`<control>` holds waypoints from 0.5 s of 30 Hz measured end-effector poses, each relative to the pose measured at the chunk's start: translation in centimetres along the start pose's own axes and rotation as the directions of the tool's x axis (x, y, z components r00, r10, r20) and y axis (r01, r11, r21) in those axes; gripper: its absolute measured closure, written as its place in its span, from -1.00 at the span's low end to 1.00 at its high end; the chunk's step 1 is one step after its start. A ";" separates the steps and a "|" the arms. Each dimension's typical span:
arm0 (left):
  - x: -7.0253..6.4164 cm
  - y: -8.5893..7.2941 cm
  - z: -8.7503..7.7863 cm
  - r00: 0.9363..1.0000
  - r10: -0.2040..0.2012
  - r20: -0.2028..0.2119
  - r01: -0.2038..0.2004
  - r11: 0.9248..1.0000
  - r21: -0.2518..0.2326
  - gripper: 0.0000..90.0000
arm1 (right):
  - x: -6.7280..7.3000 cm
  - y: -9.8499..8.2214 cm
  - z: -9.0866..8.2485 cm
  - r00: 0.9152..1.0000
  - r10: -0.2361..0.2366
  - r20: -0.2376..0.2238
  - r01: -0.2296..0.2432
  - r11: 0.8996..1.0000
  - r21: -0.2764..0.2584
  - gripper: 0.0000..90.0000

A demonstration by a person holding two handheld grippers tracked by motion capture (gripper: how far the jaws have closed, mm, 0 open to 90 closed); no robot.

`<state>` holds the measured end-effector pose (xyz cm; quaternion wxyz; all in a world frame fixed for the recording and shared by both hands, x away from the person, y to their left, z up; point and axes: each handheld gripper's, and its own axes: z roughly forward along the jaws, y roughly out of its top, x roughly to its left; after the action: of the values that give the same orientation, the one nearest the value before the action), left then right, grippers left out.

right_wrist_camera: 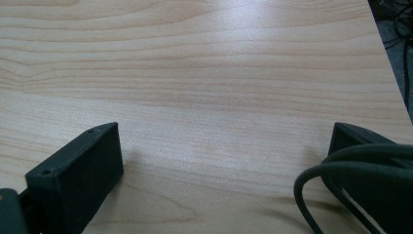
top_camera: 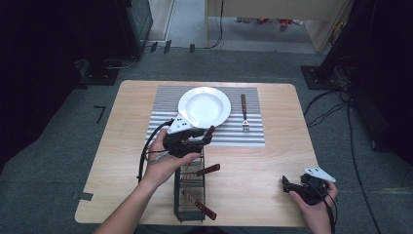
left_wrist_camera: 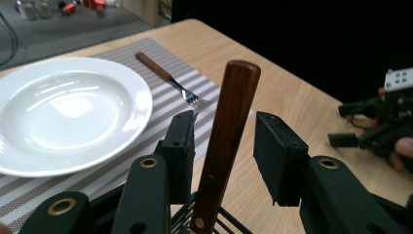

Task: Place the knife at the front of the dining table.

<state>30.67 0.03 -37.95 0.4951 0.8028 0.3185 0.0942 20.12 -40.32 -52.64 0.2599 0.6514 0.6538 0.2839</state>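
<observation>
Right now, wooden handle (left_wrist_camera: 229,141) poking up at a tilt out of the black wire basket (top_camera: 190,195), by the middle of the counter's (top_camera: 272,161) near edge. Left claw (left_wrist_camera: 226,129) set around that handle, pads either side. Clear gap on one side, barely any on the other, so bracketing rather than clamping: open, nothing gripped yet.

Likely trouble, as a judgement:
- Off-centre closing. Handle nearer one pad, so liable to be shoved sideways before the far pad arrives, and to twist or slip out.
- Grip high on smooth, rounded wood. Prone to swinging like a pendulum once lifted, business end hidden down in the basket.
- Snagging on the wires while pulling up at an angle. Basket light-looking, possibly dragged or tipped toward the near edge, taking the two other handles (top_camera: 208,169) with it.
- No steadying from the right claw (top_camera: 292,185), resting wide open and empty near the right near corner, well apart from the basket.

Around it: white plate (top_camera: 204,106) on the striped mat (top_camera: 163,97) toward the far edge, just beyond the left claw. Fork (top_camera: 244,113) on the same mat beside the plate, toward the right edge, apart from it. Plate rim close to any path from basket to mat, so a low, swinging carry liable to clip it. Nothing else between basket and mat.
</observation>
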 end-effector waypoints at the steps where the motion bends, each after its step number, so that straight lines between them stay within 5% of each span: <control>1: 0.1 0.1 0.0 1.000 -0.006 0.004 0.006 1.000 0.005 0.36 | 0.0 0.0 0.0 1.000 0.000 0.000 0.000 1.000 0.000 -1.00; 9: 0.8 0.7 0.5 0.997 -0.042 0.070 0.039 0.999 0.036 0.39 | 0.0 0.0 0.0 1.000 0.000 0.000 0.000 1.000 0.001 -1.00; 15: 0.2 0.9 0.9 0.999 0.029 0.030 -0.032 0.995 0.095 0.59 | 0.0 0.0 0.0 1.000 -0.001 0.000 0.001 1.000 0.001 -1.00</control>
<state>31.63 -0.82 -37.62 0.4590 0.8317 0.3032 0.0750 20.12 -40.32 -52.63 0.2597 0.6513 0.6542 0.2836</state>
